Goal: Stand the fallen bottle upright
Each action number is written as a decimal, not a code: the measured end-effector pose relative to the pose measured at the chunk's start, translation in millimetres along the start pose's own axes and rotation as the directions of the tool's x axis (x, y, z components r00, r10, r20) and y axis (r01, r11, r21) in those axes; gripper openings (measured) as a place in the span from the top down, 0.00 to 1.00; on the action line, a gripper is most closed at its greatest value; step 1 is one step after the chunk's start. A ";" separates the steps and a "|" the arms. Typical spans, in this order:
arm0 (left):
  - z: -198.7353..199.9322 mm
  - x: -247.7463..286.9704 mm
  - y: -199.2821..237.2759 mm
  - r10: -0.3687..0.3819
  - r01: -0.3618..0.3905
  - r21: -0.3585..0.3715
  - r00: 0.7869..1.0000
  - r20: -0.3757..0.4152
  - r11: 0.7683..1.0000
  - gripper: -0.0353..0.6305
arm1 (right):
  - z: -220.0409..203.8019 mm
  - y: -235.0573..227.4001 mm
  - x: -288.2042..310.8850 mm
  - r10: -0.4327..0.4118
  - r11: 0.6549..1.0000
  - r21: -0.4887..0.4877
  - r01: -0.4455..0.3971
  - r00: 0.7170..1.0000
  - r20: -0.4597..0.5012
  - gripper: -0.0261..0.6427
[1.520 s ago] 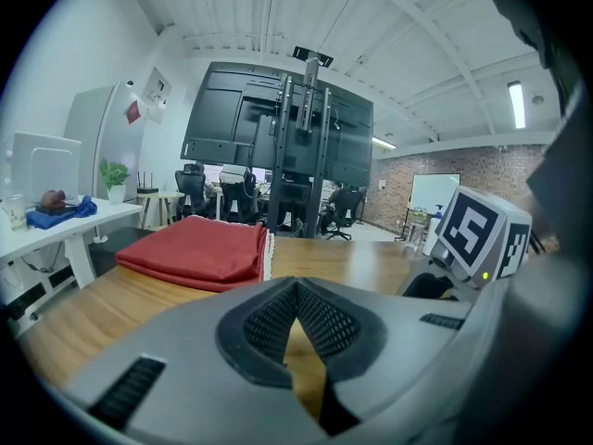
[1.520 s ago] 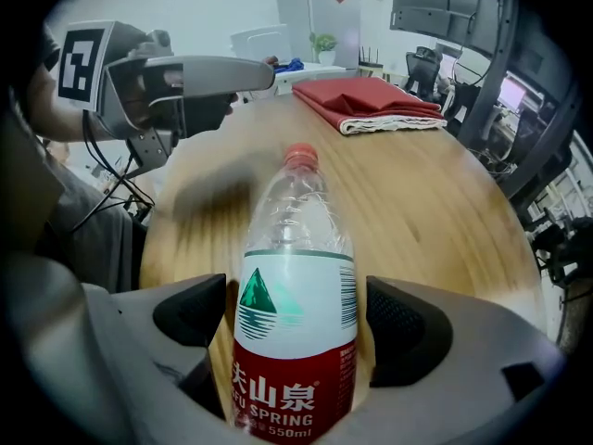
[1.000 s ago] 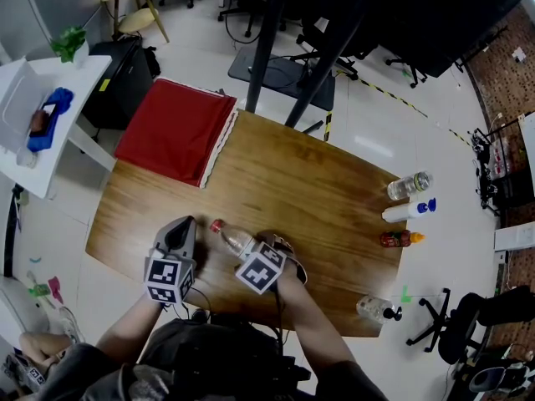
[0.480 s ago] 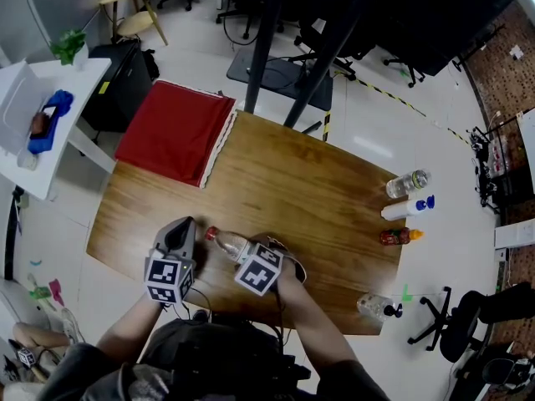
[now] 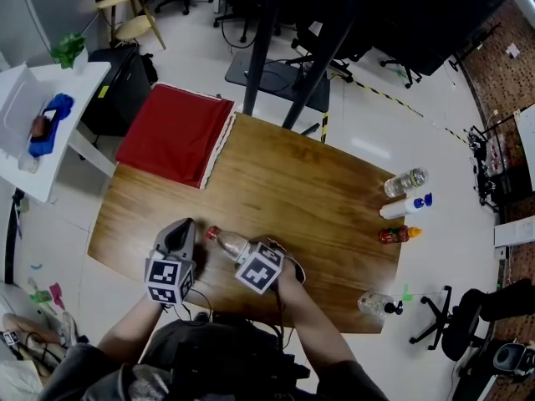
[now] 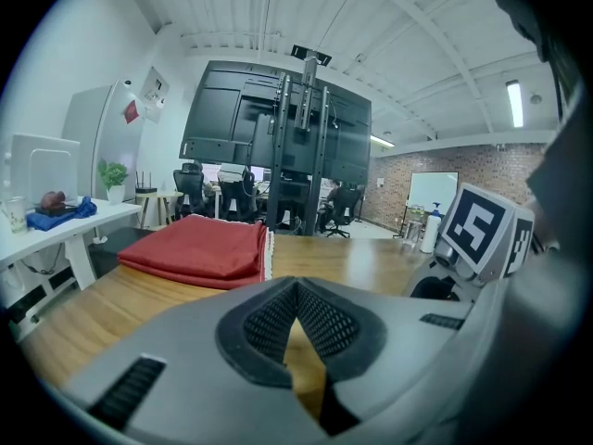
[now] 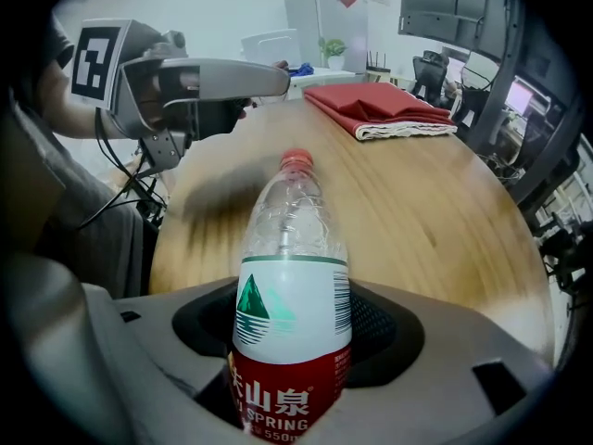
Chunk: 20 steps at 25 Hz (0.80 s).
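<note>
Near the worktop's (image 5: 301,182) front edge, the bottle (image 5: 226,241) lies on its side, cap pointing away to the left. The right gripper's (image 5: 241,251) jaws have just been closing and clasp its labelled body. The left gripper (image 5: 180,232), just beside, has its jaws together, empty.

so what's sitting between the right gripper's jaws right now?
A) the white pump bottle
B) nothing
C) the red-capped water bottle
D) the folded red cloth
C: the right gripper view shows the water bottle filling the gap of the right gripper, whose jaws have just been closing and now meet its label on both sides.
</note>
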<state>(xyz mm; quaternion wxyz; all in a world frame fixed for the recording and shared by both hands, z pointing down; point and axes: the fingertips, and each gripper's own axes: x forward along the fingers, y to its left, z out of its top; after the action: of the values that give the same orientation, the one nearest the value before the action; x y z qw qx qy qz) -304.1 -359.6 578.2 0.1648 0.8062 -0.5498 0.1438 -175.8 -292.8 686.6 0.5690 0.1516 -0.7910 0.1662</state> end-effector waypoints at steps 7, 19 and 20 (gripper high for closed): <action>1.1 -10.9 5.3 0.009 -0.009 0.002 1.000 0.009 1.000 0.92 | 4.1 2.8 -7.9 -0.014 0.998 0.055 0.011 0.998 0.063 0.48; 7.1 -26.5 6.1 0.001 -0.001 0.000 1.000 0.025 1.000 0.92 | 50.2 3.7 -83.9 -0.072 0.981 0.192 -0.014 0.898 0.434 0.47; 8.2 -26.6 4.5 -0.002 0.002 -0.003 1.000 0.026 1.000 0.92 | 52.4 0.3 -91.3 -0.090 0.978 0.209 -0.012 0.878 0.470 0.47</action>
<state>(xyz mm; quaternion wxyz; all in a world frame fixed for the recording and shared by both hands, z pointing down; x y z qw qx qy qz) -317.4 -342.3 560.2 0.1590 0.8084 -0.5511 0.1324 -192.5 -310.8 584.3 0.3416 0.2616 -0.8818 0.1930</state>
